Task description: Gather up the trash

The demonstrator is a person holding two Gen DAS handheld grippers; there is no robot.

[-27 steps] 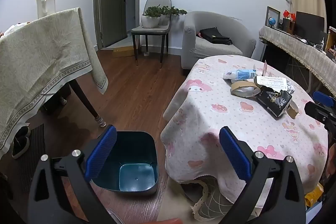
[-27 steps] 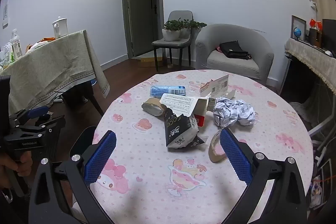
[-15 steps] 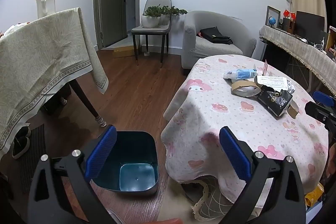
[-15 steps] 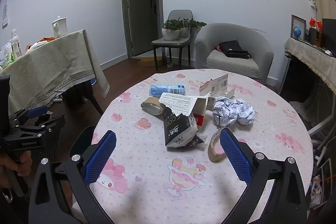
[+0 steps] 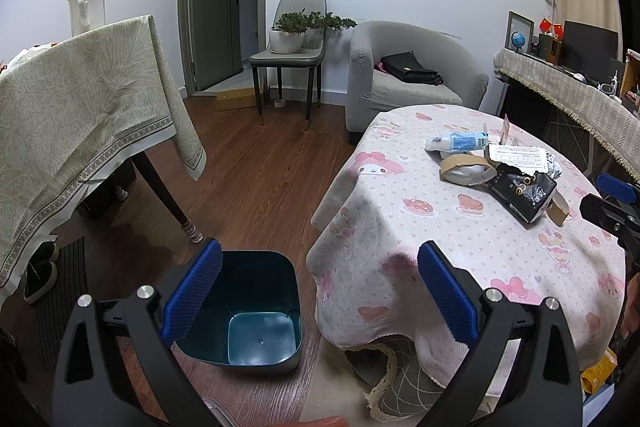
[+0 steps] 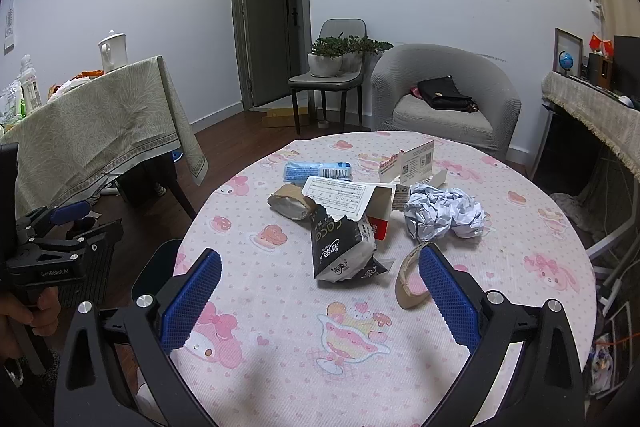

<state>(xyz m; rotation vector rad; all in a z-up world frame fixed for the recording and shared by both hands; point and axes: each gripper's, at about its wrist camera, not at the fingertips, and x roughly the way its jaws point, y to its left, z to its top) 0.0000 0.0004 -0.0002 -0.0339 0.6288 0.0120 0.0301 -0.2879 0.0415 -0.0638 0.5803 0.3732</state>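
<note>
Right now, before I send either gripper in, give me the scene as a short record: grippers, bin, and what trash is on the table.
left gripper: open, empty, off the table's edge above the bin
right gripper: open, empty, above the table, short of the pile
bin: teal, on the floor beside the round table, nothing visible inside
trash on table: black torn packet, crumpled paper, tape roll, blue-white wrapper, cardboard strip, white carton
collected so far: nothing

White walls, wood floor [image 5: 256, 179] — grey armchair [image 5: 412, 75], chair [image 5: 292, 47].
</note>
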